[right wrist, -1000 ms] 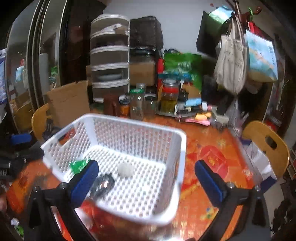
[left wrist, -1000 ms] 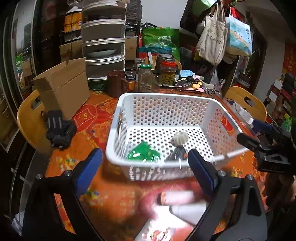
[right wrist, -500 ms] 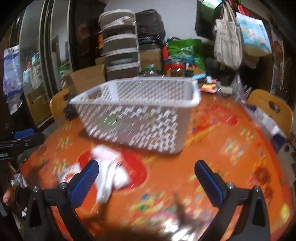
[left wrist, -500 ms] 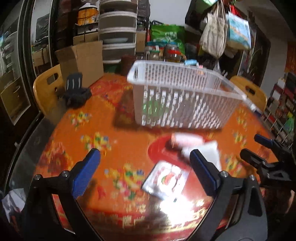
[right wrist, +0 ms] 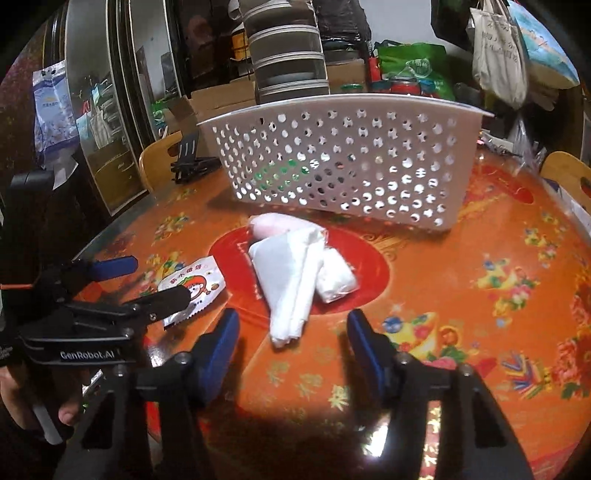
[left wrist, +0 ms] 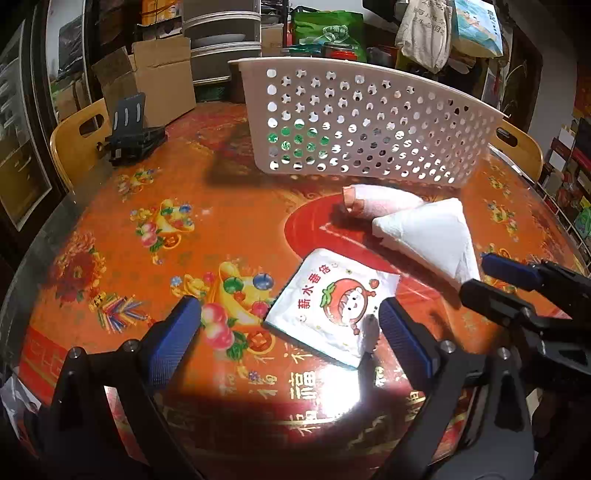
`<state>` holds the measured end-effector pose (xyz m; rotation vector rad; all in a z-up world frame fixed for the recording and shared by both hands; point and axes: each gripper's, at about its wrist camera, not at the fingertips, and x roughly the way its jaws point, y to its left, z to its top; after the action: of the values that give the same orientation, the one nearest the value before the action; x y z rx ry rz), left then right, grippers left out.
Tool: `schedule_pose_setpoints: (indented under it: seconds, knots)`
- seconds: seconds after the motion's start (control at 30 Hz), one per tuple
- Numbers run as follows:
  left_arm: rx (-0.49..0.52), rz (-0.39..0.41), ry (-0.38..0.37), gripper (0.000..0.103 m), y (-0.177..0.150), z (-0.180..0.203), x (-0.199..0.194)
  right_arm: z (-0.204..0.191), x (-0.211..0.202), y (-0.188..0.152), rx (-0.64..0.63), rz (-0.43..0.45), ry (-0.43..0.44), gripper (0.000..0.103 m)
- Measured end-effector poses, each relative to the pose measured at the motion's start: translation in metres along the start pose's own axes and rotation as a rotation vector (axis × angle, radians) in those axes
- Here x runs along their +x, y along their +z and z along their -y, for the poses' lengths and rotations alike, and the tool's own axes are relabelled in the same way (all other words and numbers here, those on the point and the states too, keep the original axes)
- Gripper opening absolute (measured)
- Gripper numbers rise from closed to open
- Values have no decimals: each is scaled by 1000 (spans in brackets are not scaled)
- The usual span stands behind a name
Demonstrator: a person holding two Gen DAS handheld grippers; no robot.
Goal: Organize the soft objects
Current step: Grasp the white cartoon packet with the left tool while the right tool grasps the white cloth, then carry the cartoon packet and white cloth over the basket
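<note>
Two handheld grippers hang low over a round table (left wrist: 122, 236) covered in an orange-red cloth printed with fruit and gold characters, both released and grasping nothing. Nearest the left-wrist camera, the left gripper (left wrist: 290, 328) has its blue-padded fingers spread wide, the right-hand pad just beside the near corner of a flat white snack packet (left wrist: 332, 302) printed with a cartoon tomato face and red characters; the packet lies on the cloth, not between the pads. In the right-wrist view, the right gripper (right wrist: 293, 332) is also parted, its blue pads flanking the near tip of a folded white cloth (right wrist: 291, 273) without touching it. A small white roll (right wrist: 336, 275) lies against that cloth on its right side, and a pale pink rolled item (right wrist: 273, 225) sits just behind the cloth, touching its far end. All three rest on the red disc at the centre of the tablecloth. Beyond the pink roll, on the side away from the grippers, stands a white perforated basket (left wrist: 362, 129), its holed wall facing the cameras; something green shows through the holes at its lower left, though what it is cannot be made out. Left of the basket, a black clip-like stand (left wrist: 129, 133) sits near the table edge in front of an open cardboard box (left wrist: 155, 77) and a yellow wooden chair (left wrist: 74, 140). Behind the basket rise stacked grey drawers (right wrist: 288, 51), a green bag (left wrist: 325, 33) and hanging tote bags (right wrist: 498, 48).
</note>
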<state>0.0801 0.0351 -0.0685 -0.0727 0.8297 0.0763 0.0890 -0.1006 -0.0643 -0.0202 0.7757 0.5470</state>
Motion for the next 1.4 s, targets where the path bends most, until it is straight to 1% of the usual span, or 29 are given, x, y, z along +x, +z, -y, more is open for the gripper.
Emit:
schedule_pose_setpoints:
  seconds: [0.03, 0.17, 0.23, 0.27, 0.3, 0.4, 0.5, 0.53, 0.57, 0.6, 0.63, 0.67, 0.7, 0.77, 0.83, 0.87, 0.9, 0.93, 1.1, 1.4]
  knots:
    - [-4, 1, -1, 96, 0, -1, 1, 0, 3, 1, 3, -5, 2, 46]
    - [5, -5, 0, 83, -1, 0, 5, -2, 11, 3, 9, -15, 11, 35]
    - [6, -1, -4, 82, -1, 1, 4, -2, 12, 3, 11, -17, 17, 28]
    - [8, 0, -2, 82, -1, 2, 4, -1, 12, 4, 12, -18, 21, 21]
    - [13, 2, 0, 82, 0, 3, 4, -1, 13, 4, 12, -20, 23, 15]
    - [32, 14, 13, 82, 0, 7, 4, -1, 12, 3, 11, -19, 27, 10]
    - [34, 16, 2, 79, 1, 8, 5, 0, 7, 1, 6, -5, 21, 9]
    - [32, 16, -11, 75, 1, 8, 5, 0, 5, 1, 3, 0, 18, 9]
    - [31, 15, -24, 68, 1, 8, 5, 0, 2, 0, 4, 4, 18, 9]
    - [33, 19, -33, 64, 1, 9, 5, 1, 0, 0, 6, 9, 18, 9]
    - [38, 23, -38, 55, 1, 11, 4, 3, -2, 1, 9, 14, 17, 9]
    - [41, 26, -46, 48, 1, 12, 4, 4, -4, 1, 11, 18, 17, 9]
    - [46, 29, -50, 45, 1, 13, 4, 5, -6, 2, 13, 22, 16, 9]
    - [51, 34, -66, 34, 1, 15, 3, 7, -10, 2, 14, 30, 14, 9]
    - [45, 37, -74, 28, 0, 15, 2, 9, -13, 1, 14, 36, 11, 9]
    - [37, 40, -83, 23, 0, 14, 2, 9, -14, 2, 15, 39, 11, 9]
    - [35, 41, -91, 14, -1, 13, 1, 10, -16, 2, 14, 41, 9, 9]
    - [30, 45, -107, 3, 0, 12, -1, 10, -17, 2, 14, 43, 9, 9]
    - [21, 108, -119, 3, 3, 8, -19, 12, -23, 2, 15, 56, 7, 9]
    - [14, 144, -118, 3, 8, 5, -38, 21, -36, 4, 20, 88, -8, 9]
